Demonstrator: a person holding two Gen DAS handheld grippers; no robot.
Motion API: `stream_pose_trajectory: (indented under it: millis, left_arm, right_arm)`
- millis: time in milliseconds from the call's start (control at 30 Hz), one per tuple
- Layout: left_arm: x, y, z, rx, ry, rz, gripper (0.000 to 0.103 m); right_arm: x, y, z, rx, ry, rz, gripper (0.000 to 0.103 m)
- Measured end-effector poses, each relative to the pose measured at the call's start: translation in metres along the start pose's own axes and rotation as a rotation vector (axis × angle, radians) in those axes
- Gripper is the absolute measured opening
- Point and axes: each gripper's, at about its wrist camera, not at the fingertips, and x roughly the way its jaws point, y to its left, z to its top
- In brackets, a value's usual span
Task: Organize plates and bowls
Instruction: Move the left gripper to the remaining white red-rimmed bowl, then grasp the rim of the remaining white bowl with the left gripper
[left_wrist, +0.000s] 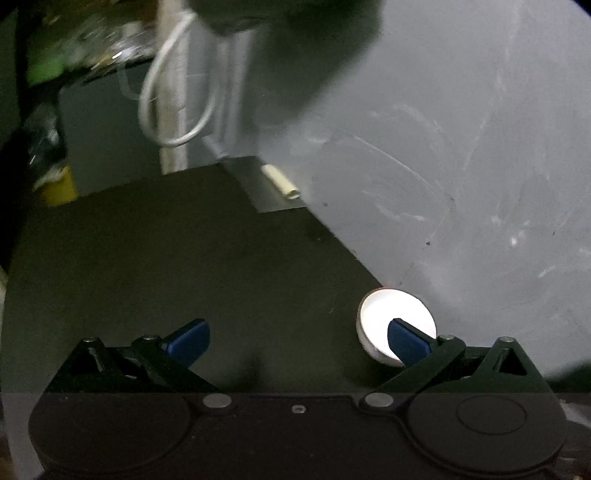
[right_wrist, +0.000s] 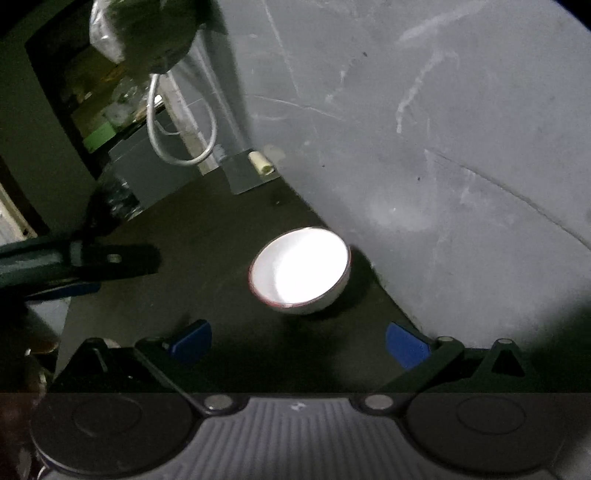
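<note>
The white bowl (right_wrist: 300, 271) is sitting upright on the dark bench (right_wrist: 207, 236), close to where the bench is meeting the scuffed grey wall (right_wrist: 424, 147), and its inside is glaring brightly under the light; a thin dark-red line is running round its rim. Through my right wrist camera the bowl is lying ahead of my right claw (right_wrist: 297, 342) and apart from it, roughly centred between the two blue pads (right_wrist: 192, 341), which are standing wide apart with nothing between them. Through my left wrist camera the same bowl (left_wrist: 376, 317) is showing low on the right, and the right-hand blue pad (left_wrist: 408, 345) of my left claw (left_wrist: 297, 341) is overlapping it in the picture; I am not able to tell whether that pad is touching the bowl or only passing in front of it. My left claw is likewise spread wide and is gripping nothing. In the right view my left claw (right_wrist: 77, 267) is reaching in from the left edge, well apart from the bowl. Farther back, a small cream tube (right_wrist: 261, 162) is lying at the far corner of the bench beside the wall, and a white cable (right_wrist: 177, 122) is hanging in a loop behind it.
</note>
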Motion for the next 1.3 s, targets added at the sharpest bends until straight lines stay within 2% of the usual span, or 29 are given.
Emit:
stream_pose_trajectory:
  millis: [167, 333, 500, 633, 733, 867, 933, 1000, 1100, 1167, 1200, 1300]
  left_arm:
    - [0.042, -0.018, 0.011, 0.122, 0.031, -0.071, 0.102]
    - [0.078, -0.028, 0.016, 0.180, 0.095, -0.112, 0.102]
    - [0.094, -0.026, 0.018, 0.152, 0.143, -0.109, 0.102]
    - [0.105, -0.020, 0.019, 0.123, 0.170, -0.117, 0.100]
    - [0.114, -0.016, 0.019, 0.094, 0.201, -0.130, 0.091]
    - [0.119, -0.009, 0.017, 0.032, 0.235, -0.197, 0.073]
    - [0.120, -0.009, 0.016, 0.012, 0.247, -0.220, 0.061]
    - [0.122, -0.012, 0.013, 0.010, 0.260, -0.226, 0.040]
    - [0.124, -0.015, 0.009, 0.002, 0.275, -0.240, 0.032]
    - [0.126, -0.016, 0.007, -0.003, 0.287, -0.238, 0.031]
    - [0.127, -0.016, 0.007, -0.001, 0.289, -0.232, 0.026]
    - [0.127, -0.015, 0.007, -0.001, 0.302, -0.222, 0.016]
  right_arm:
    - [0.011, -0.009, -0.001, 0.092, -0.049, -0.015, 0.103]
    - [0.018, -0.014, -0.004, 0.097, -0.080, 0.010, 0.103]
    - [0.030, -0.033, -0.001, 0.255, -0.048, 0.077, 0.102]
    - [0.038, -0.040, 0.002, 0.305, -0.049, 0.067, 0.095]
    - [0.044, -0.040, 0.004, 0.309, -0.039, 0.051, 0.092]
    - [0.049, -0.038, 0.005, 0.295, -0.034, 0.040, 0.084]
    - [0.052, -0.036, 0.005, 0.291, -0.031, 0.037, 0.080]
    - [0.054, -0.035, 0.006, 0.287, -0.027, 0.036, 0.076]
    - [0.051, -0.035, 0.004, 0.281, -0.026, 0.030, 0.069]
    - [0.054, -0.034, 0.005, 0.270, -0.028, 0.018, 0.064]
    - [0.056, -0.033, 0.006, 0.266, -0.027, 0.009, 0.062]
    - [0.061, -0.031, 0.007, 0.259, -0.021, -0.006, 0.048]
